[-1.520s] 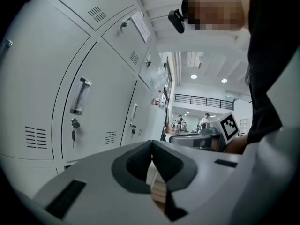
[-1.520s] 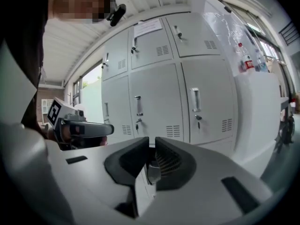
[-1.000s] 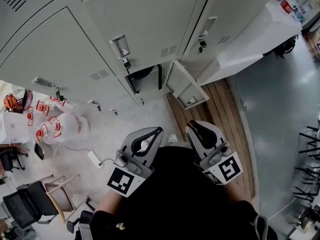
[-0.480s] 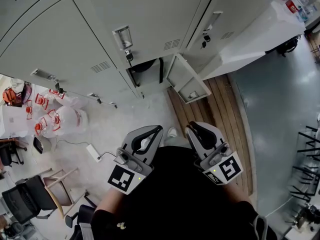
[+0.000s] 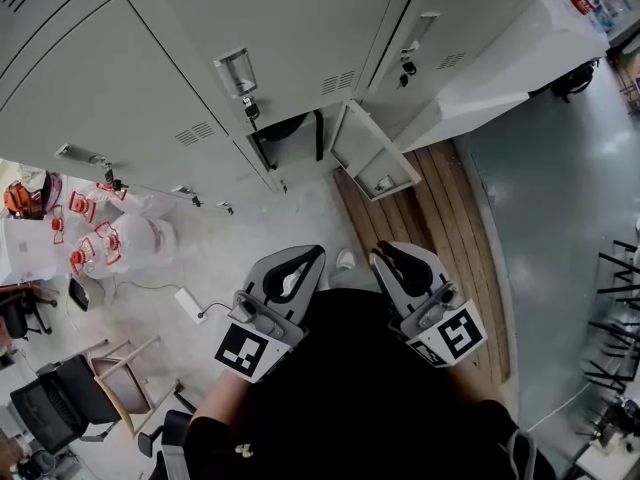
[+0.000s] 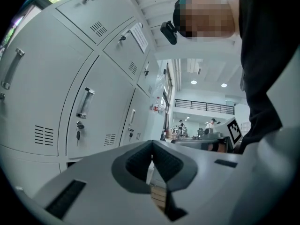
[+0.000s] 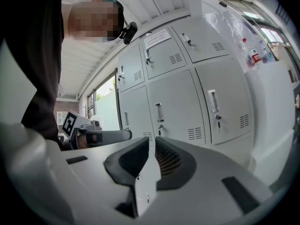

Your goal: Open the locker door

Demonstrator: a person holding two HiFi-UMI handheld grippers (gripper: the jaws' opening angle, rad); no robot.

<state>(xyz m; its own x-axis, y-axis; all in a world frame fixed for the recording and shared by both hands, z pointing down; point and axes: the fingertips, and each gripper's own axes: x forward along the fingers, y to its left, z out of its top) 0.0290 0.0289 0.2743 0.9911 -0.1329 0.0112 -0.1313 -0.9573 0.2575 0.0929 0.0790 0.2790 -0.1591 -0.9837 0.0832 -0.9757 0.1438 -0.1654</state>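
A bank of grey lockers [image 5: 290, 28] fills the top of the head view. One low locker door [image 5: 372, 163] stands swung open, with its dark compartment [image 5: 290, 136] beside it. The locker above has a handle [image 5: 236, 71] and a key [image 5: 250, 111] in its lock. My left gripper [image 5: 316, 256] and right gripper [image 5: 378, 254] are held side by side close to my body, well short of the lockers. Both are shut on nothing. In the left gripper view the left gripper [image 6: 151, 145] points at the locker fronts [image 6: 84, 102]. In the right gripper view the right gripper [image 7: 151, 143] does the same.
A wooden platform [image 5: 440, 218] lies before the right lockers. A white counter [image 5: 520, 58] stands at the far right. On the floor to the left are a power strip [image 5: 190, 318], a chair [image 5: 110, 388] and red-and-white items [image 5: 90, 238]. Stool legs [image 5: 620, 298] show at the right edge.
The head view has shifted slightly, so the lockers sit a little differently in the picture. Both grippers stay shut in the same place by my body.
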